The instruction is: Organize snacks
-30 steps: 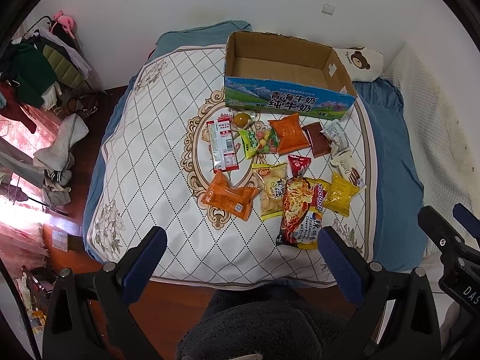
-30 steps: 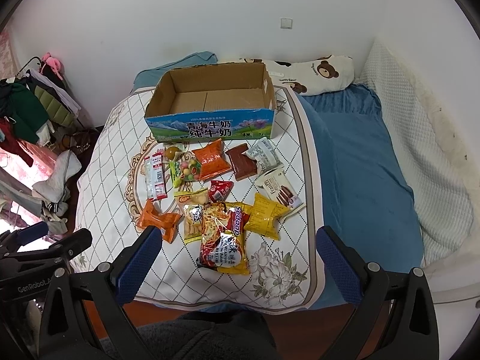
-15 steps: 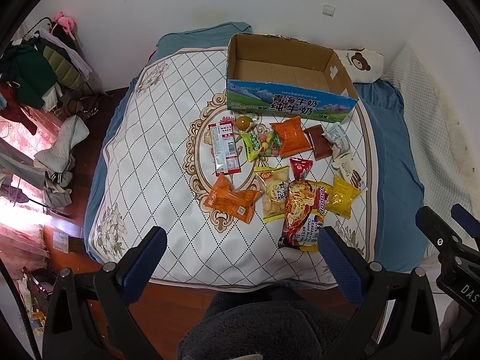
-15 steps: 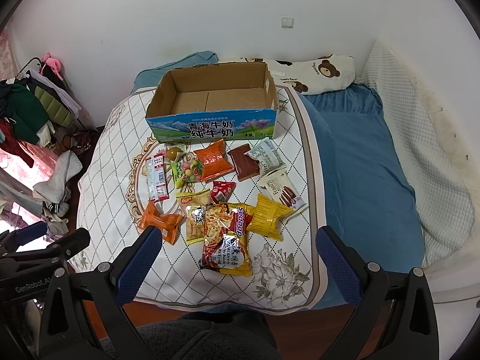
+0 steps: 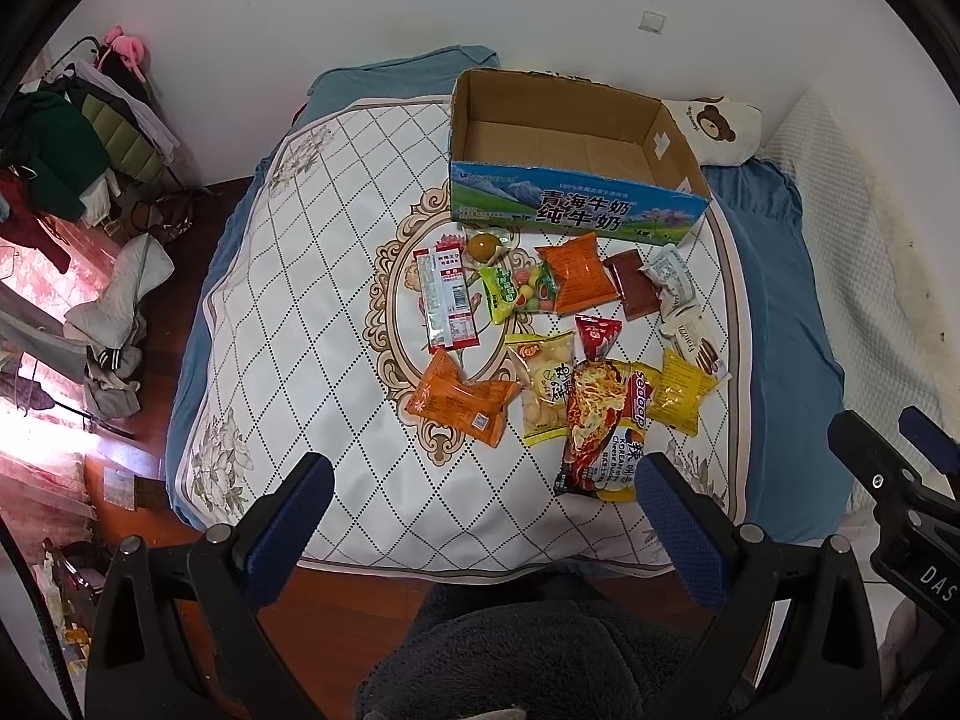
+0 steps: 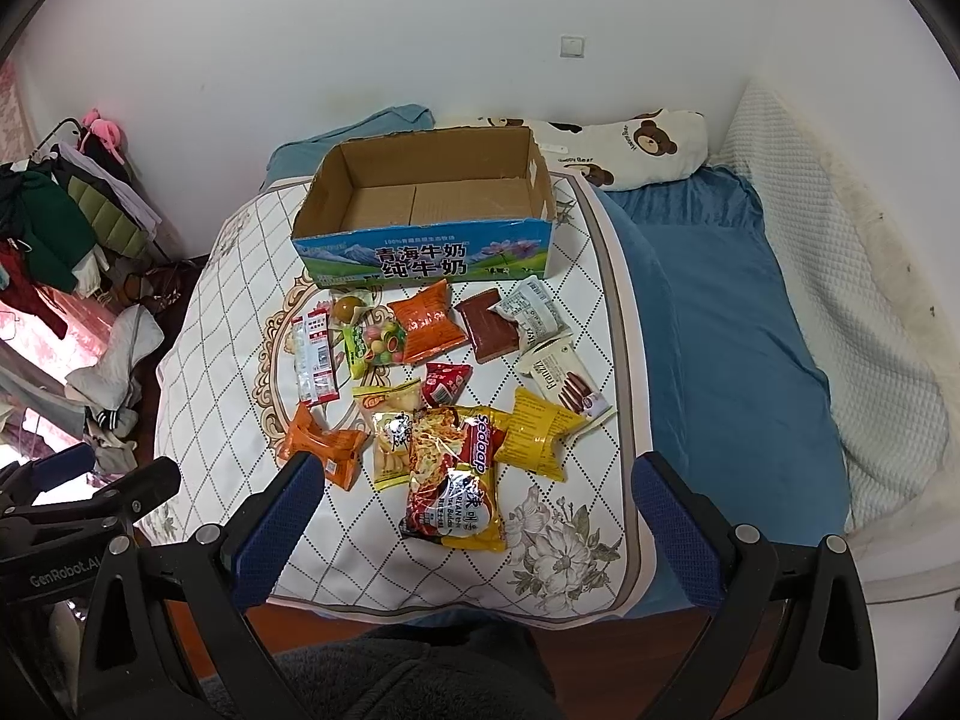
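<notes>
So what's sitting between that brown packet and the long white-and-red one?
In the right wrist view, the orange bag and the bag of colourful candies lie between the brown packet and the white-and-red packet.

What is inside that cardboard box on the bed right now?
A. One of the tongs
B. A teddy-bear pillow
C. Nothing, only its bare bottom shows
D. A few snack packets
C: the cardboard box shows only its bare brown bottom, while the snack packets all lie on the quilt in front of it.
</notes>
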